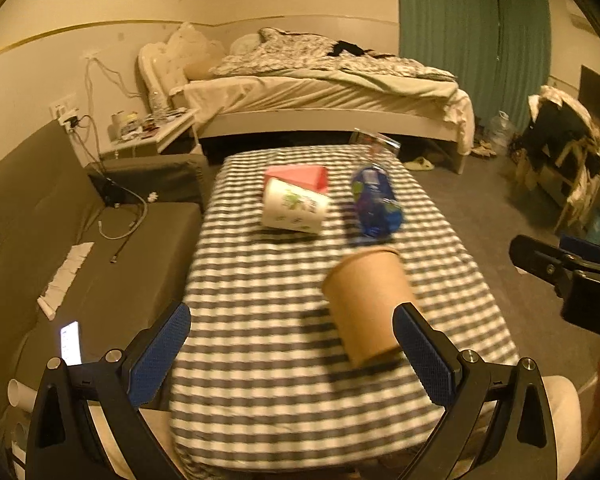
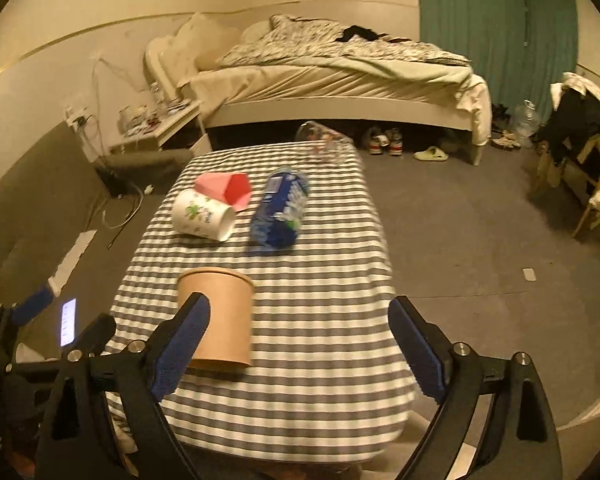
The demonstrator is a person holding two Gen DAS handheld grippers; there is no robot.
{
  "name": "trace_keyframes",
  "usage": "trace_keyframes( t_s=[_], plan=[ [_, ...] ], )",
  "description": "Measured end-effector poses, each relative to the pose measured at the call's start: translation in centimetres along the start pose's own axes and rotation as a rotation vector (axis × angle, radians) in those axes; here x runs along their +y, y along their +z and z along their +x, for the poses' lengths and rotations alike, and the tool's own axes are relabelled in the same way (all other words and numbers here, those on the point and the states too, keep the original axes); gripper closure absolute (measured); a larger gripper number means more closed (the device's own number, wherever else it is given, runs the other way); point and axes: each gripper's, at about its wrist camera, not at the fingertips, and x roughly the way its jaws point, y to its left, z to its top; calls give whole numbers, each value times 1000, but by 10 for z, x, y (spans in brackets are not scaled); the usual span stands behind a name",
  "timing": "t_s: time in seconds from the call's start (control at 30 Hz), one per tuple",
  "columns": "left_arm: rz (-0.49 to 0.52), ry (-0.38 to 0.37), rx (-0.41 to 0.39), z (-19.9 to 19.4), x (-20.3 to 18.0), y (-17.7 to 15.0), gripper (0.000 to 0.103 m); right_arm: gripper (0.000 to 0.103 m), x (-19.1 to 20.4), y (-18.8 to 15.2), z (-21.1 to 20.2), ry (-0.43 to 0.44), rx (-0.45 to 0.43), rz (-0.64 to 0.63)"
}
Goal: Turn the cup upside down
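A brown paper cup (image 1: 366, 304) stands upright, mouth up, on the checked tablecloth (image 1: 260, 320); it also shows in the right wrist view (image 2: 218, 316). My left gripper (image 1: 294, 354) is open and empty above the near end of the table, with its right finger beside the cup. My right gripper (image 2: 300, 346) is open and empty, with its left finger in front of the cup. The right gripper shows at the right edge of the left wrist view (image 1: 568, 280).
A white printed cup (image 2: 204, 214) lies on its side, with a pink box (image 2: 226, 190) behind it and a blue bottle (image 2: 282, 210) lying to its right. A clear glass (image 2: 324, 138) lies at the far edge. A sofa (image 1: 40, 240) is left, a bed (image 1: 320, 92) behind.
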Motion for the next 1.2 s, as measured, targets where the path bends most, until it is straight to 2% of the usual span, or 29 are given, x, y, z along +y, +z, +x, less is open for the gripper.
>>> trace_keyframes(
  t_s=[0.17, 0.37, 0.57, 0.73, 0.87, 0.9, 0.97, 1.0, 1.2],
  plan=[
    [10, -16, 31, 6, -23, -8, 0, 6, -23, -14, -2, -36, -24, 35],
    [-32, -57, 101, 29, -45, -21, 0, 6, -49, -35, 10, -80, -31, 83],
    [-67, -82, 176, 58, -62, -32, 0, 6, -71, -53, 36, -98, 7, 119],
    [-124, -52, 217, 89, -65, -34, 0, 6, -84, -64, 51, -87, 37, 151],
    [-119, -23, 228, 105, -72, -37, 1, 6, -96, -68, 63, -79, 61, 193],
    [-110, -19, 224, 107, -73, -37, 2, 6, -102, -69, 66, -72, 69, 213],
    [-90, -19, 222, 108, -75, -37, 13, 6, -108, -70, 68, -64, 75, 240],
    [-84, -21, 224, 109, -75, -36, 25, 6, -112, -70, 69, -60, 77, 257],
    [-46, -30, 218, 102, -73, -28, 24, 6, -117, -72, 73, -54, 85, 286]
  ],
)
